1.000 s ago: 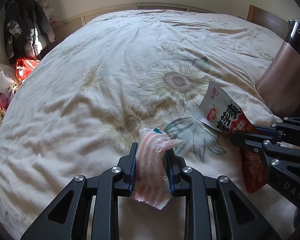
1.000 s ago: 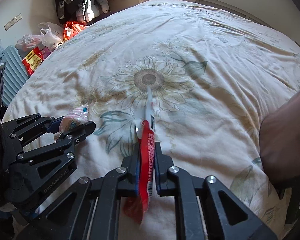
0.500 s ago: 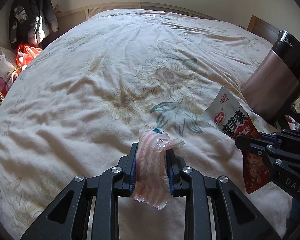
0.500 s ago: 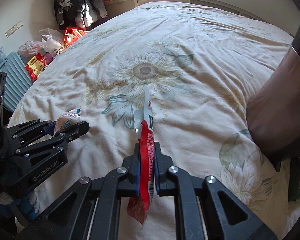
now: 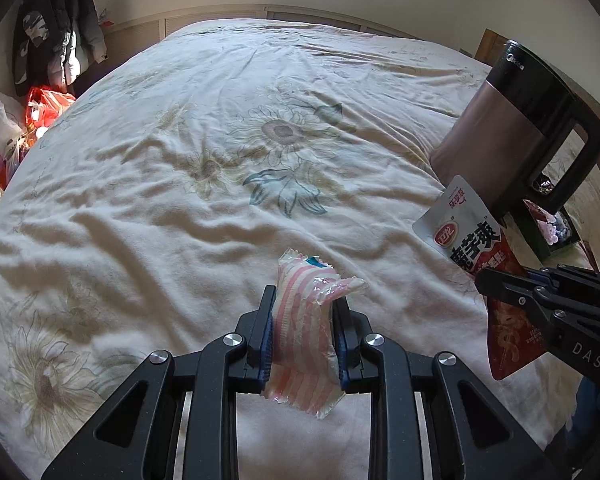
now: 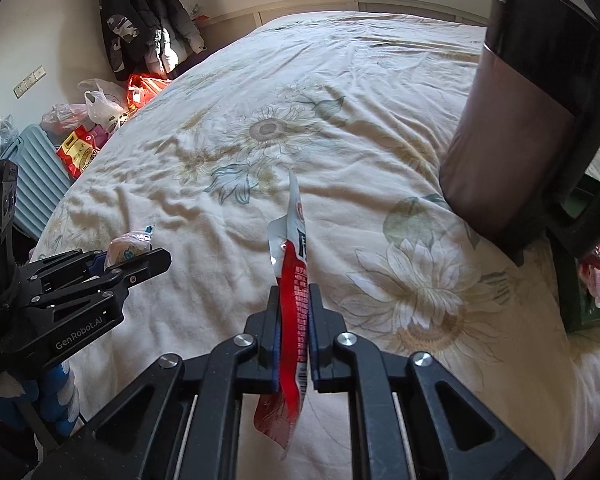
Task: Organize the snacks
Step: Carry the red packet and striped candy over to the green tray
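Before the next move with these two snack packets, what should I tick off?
1. Left gripper shut on striped packet: ok.
2. Right gripper shut on red packet: ok.
3. Both packets lifted off the bed: ok.
4. Red packet clear of the kettle: cannot tell; they overlap in the left view.
5. Grippers apart from each other: ok.
6. Drop-off spot in view: cannot tell.

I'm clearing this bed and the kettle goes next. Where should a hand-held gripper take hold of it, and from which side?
Take the kettle by its black handle, coming from the bed's right edge. It stands upright on the bedspread with the handle facing that way; the loop is narrow enough for the jaws, while the round body looks too wide and smooth.
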`<control>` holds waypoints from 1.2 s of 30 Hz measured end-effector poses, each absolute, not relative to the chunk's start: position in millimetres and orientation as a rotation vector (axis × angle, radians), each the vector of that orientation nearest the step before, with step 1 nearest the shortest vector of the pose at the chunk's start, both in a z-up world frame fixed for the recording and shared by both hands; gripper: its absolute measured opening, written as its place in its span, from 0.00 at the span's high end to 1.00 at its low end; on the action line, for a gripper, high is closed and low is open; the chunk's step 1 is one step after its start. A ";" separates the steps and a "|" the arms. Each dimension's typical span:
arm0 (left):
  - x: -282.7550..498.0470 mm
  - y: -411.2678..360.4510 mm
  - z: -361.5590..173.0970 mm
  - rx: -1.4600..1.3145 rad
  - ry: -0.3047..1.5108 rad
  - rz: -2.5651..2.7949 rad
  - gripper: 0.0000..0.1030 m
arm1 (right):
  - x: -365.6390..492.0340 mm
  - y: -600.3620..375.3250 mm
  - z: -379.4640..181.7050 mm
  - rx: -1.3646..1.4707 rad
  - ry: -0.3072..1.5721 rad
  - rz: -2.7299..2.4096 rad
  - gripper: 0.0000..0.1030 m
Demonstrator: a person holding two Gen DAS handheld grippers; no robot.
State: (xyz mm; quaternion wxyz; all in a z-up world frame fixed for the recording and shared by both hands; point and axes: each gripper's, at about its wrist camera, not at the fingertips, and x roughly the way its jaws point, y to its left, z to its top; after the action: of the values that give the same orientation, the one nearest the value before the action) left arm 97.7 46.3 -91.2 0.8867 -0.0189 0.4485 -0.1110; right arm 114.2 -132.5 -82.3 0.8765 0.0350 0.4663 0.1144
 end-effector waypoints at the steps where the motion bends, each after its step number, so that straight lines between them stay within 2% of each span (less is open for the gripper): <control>1: 93.4 41.1 -89.7 -0.037 0.932 -0.237 0.80 | 109.1 -138.1 -81.2 0.084 0.970 0.234 0.77; 16: 38.7 -30.5 -79.6 0.041 0.949 -0.319 0.80 | 43.5 -206.7 -71.2 0.186 0.930 0.163 0.77; 36: 1.9 -89.2 -60.4 0.174 0.932 -0.309 0.80 | -12.6 -289.0 -62.6 0.300 0.840 0.058 0.77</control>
State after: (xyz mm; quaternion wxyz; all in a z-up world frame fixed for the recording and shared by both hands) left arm 1.9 -89.2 -60.4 0.8782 0.0836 0.4469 -0.1484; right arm -12.6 -289.0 -62.6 0.9018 0.1453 0.4060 0.0282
